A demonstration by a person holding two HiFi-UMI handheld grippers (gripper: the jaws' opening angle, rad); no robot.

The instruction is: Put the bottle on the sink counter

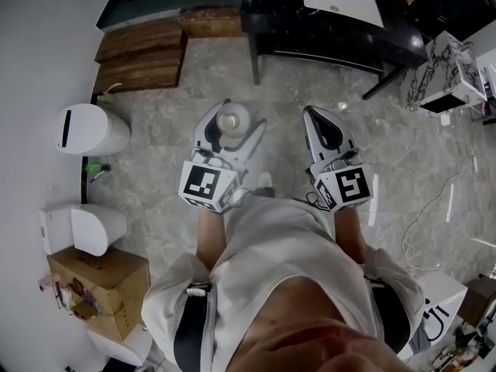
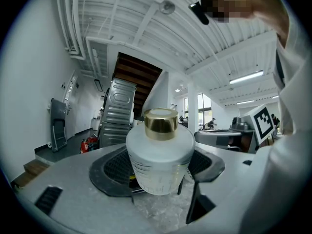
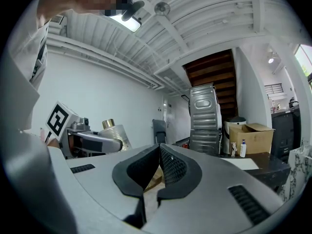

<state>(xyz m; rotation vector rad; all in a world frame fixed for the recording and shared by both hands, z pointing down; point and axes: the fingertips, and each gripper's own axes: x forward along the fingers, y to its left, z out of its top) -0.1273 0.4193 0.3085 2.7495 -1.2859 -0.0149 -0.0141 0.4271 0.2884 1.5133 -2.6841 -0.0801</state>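
Observation:
A frosted white bottle with a gold cap stands upright between the jaws of my left gripper, which is shut on it. From the head view the bottle shows from above, held at waist height over the stone floor by the left gripper. My right gripper is beside it to the right, shut with nothing between its pads. In the right gripper view the bottle and the left gripper appear at the left. No sink counter shows in the head view.
A white toilet and a white bin stand along the left wall. A cardboard box sits at lower left. Wooden steps lie ahead on the left, a black desk ahead on the right. Cables trail on the floor.

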